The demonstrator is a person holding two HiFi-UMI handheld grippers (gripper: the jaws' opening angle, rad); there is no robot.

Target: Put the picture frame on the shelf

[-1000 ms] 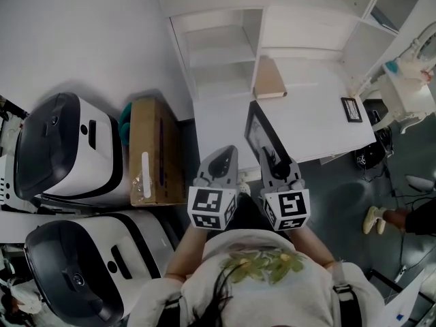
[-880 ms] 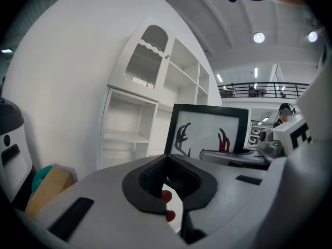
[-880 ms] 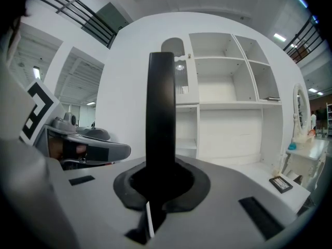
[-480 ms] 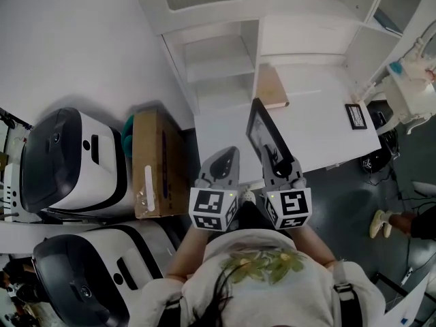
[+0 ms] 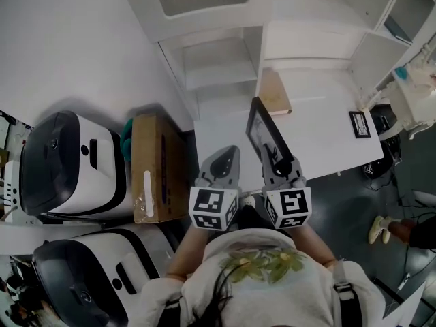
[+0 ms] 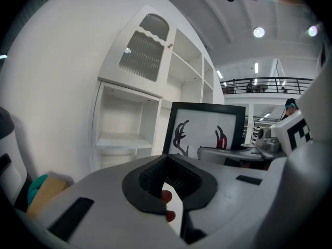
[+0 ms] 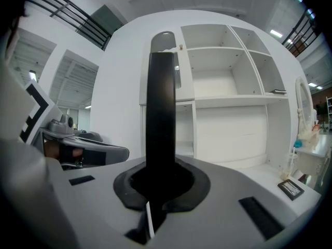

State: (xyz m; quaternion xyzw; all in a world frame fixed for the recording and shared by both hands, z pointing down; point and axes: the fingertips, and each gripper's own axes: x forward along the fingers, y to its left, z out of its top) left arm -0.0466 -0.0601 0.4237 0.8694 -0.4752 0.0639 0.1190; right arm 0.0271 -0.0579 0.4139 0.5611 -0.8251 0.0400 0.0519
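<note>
Frame [image 5: 265,132]: thin black rim, flat white print; upright above the worktop's [image 5: 327,125] near edge, short of the shelf [image 5: 216,73].
Right tongs [image 5: 270,155]: clamped on frame's lower edge.
Left tongs [image 5: 229,152]: closed, empty, just beside.
Step, carry in: keep it vertical, enter 1 open bay edge-first, seat base before release.
Shelf: white, smooth, boxy bays.

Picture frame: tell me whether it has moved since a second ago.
Yes. The picture frame, clamped in the right gripper, has moved forward over the white desk, its top edge now nearer the brown board.
</note>
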